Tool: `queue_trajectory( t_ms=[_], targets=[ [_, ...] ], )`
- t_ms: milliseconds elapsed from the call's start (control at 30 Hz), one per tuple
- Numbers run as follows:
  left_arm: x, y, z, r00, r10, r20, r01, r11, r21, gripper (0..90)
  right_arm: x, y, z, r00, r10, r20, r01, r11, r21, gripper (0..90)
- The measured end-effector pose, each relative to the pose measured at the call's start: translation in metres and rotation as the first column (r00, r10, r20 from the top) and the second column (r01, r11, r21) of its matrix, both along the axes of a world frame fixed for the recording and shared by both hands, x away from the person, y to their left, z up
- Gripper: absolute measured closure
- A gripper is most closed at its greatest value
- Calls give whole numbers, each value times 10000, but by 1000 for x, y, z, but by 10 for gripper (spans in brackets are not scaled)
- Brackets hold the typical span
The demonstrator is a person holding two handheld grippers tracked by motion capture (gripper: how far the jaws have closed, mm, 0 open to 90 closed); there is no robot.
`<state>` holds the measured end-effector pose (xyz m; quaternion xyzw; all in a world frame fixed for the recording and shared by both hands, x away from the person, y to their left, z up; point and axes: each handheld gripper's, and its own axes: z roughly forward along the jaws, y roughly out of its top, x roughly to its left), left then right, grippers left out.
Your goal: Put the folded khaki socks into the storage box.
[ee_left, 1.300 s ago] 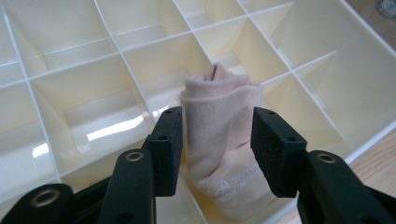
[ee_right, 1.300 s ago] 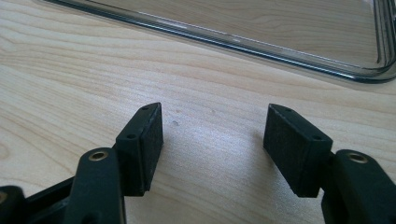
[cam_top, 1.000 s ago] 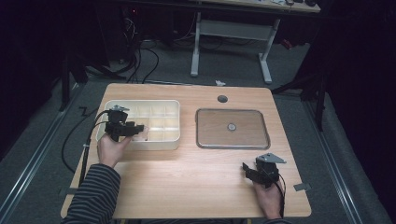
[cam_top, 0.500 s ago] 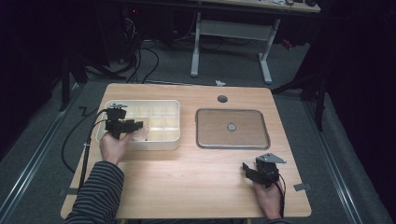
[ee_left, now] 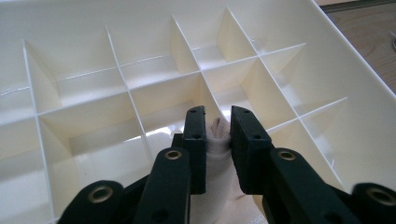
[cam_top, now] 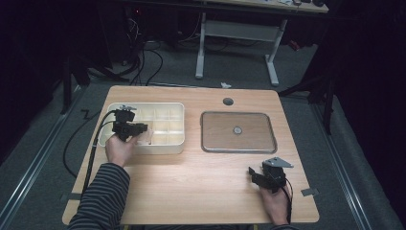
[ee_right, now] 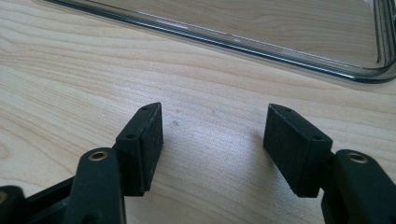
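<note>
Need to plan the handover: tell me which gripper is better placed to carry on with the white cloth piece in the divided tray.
Left. The left gripper has just been closing and pinches the white cloth piece inside the white compartmented plastic tray. The right gripper stands open over bare wood, far off.

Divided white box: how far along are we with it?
In hand: the left gripper, whose jaws have just been closing, pinches a small white cloth-like item over the divided white box. Left: every visible compartment looks empty, the clear lid lies beside the box, and the right gripper waits open over the table.
</note>
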<state>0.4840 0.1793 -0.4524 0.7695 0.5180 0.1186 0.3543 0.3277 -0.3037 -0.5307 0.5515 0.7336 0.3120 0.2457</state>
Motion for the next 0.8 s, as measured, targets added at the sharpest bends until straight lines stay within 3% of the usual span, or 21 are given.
queue_trajectory(
  t_ms=[367,533,800],
  targets=[
    [-3,-3,-3,9988,-429,-230,440,9978,502,805,0,0,0,10000,9,-2,-9,10000,1,375],
    [-6,0,-7,9978,-536,-384,552,9976,423,811,0,0,0,10000,28,3,-28,10000,-6,373],
    [-8,-2,-10,9962,-658,-571,697,9952,685,818,0,0,0,10000,35,3,-35,10000,-5,372]
  ],
)
